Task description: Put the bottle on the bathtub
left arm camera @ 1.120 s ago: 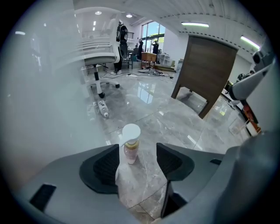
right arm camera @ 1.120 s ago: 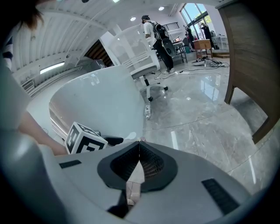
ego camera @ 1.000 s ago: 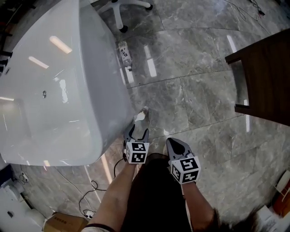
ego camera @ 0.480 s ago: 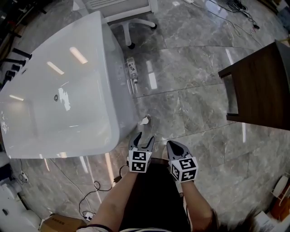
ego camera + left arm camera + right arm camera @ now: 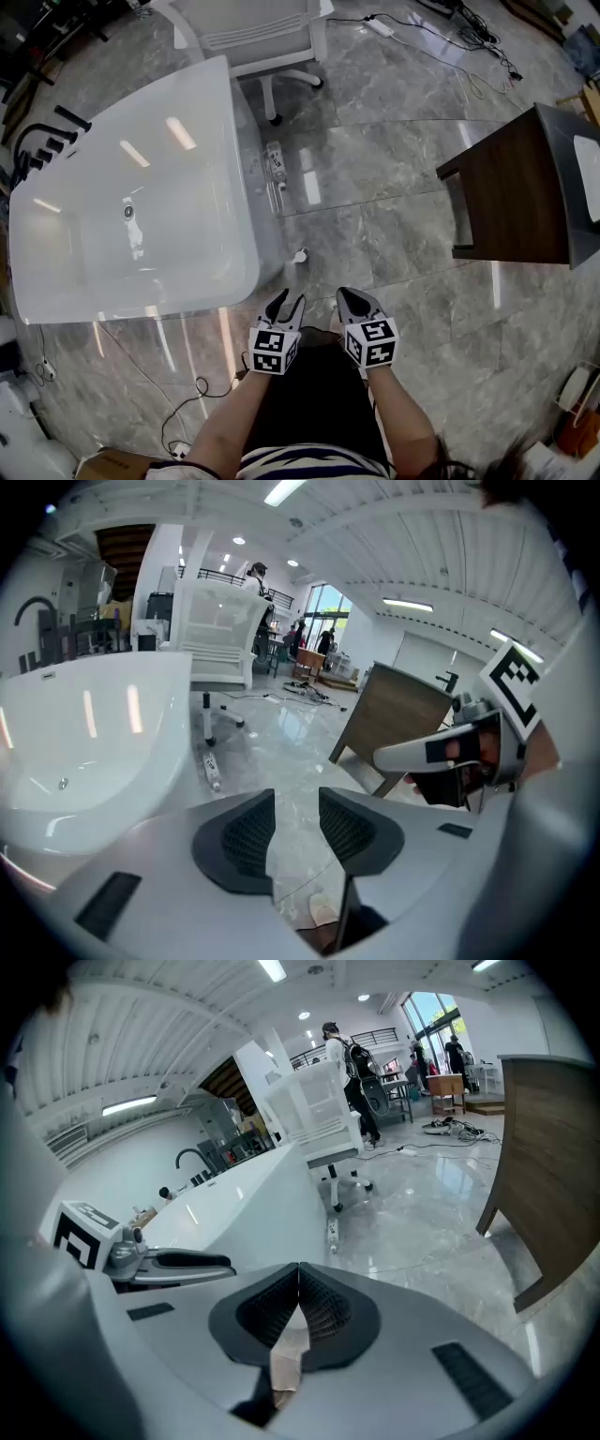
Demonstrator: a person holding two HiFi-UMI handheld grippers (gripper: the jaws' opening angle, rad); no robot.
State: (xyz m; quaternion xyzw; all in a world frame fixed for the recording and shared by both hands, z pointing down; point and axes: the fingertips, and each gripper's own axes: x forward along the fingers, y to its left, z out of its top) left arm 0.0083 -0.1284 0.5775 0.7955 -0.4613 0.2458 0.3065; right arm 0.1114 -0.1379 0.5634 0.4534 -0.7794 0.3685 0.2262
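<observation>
A clear bottle with a white label (image 5: 275, 161) lies on the grey marble floor beside the white bathtub (image 5: 141, 216), below the chair. It also shows small in the left gripper view as the bottle (image 5: 212, 772) and in the right gripper view as the bottle (image 5: 332, 1235). Both grippers hang close to the person's body, well short of the bottle. My left gripper (image 5: 284, 305) (image 5: 297, 803) is open with nothing between its jaws. My right gripper (image 5: 354, 300) (image 5: 299, 1274) is shut with nothing in it.
A white office chair (image 5: 258, 37) stands past the tub's far end. A dark wooden table (image 5: 520, 187) is at the right. A small white object (image 5: 300, 254) lies on the floor by the tub's corner. Cables (image 5: 178, 412) trail on the floor near the tub.
The head view has pulled back and up, so the tub, bottle and chair sit farther away in the frame. Both grippers stay low and close together near the body.
</observation>
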